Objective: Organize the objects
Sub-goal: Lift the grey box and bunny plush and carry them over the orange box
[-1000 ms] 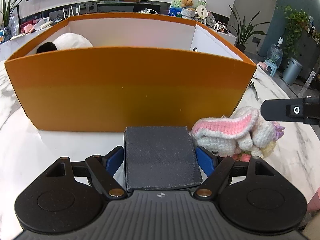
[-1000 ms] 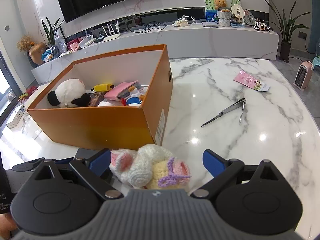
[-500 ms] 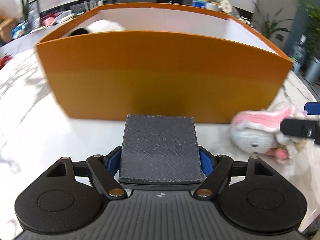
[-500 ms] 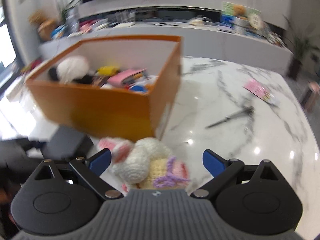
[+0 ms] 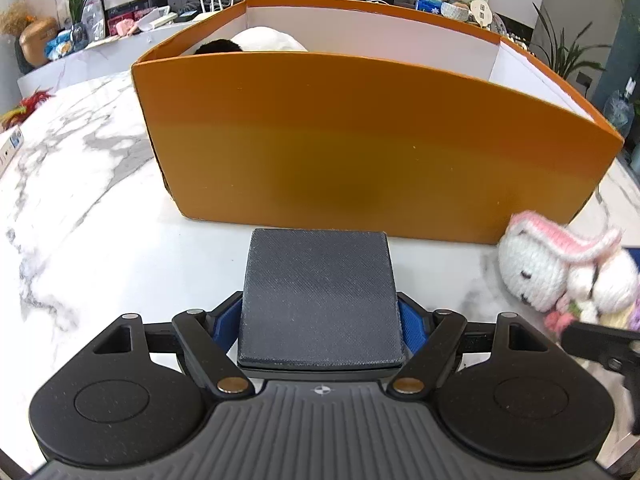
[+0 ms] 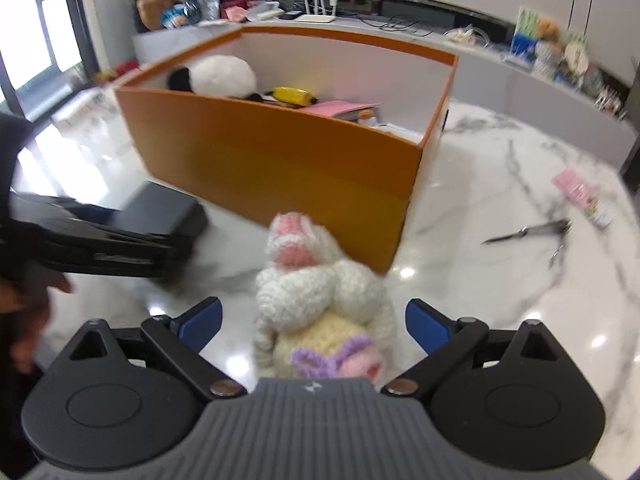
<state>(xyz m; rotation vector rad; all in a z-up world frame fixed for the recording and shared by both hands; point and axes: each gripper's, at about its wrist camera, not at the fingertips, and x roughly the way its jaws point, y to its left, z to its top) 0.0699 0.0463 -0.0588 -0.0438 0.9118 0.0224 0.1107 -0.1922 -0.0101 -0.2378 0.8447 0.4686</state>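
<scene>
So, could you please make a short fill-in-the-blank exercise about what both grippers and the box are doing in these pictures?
1. The left gripper is closed on a dark grey ____.
2. The crochet bunny lies between the open pads of the ____ gripper.
3. The box on the marble table is ____ outside.
4. The panda plush lies ____ the box.

Missing words: case; right; orange; inside

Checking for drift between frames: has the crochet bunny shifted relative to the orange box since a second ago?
Yes. The crochet bunny now lies in front of the orange box, nearer its middle; earlier it sat at the box's right corner.
</scene>
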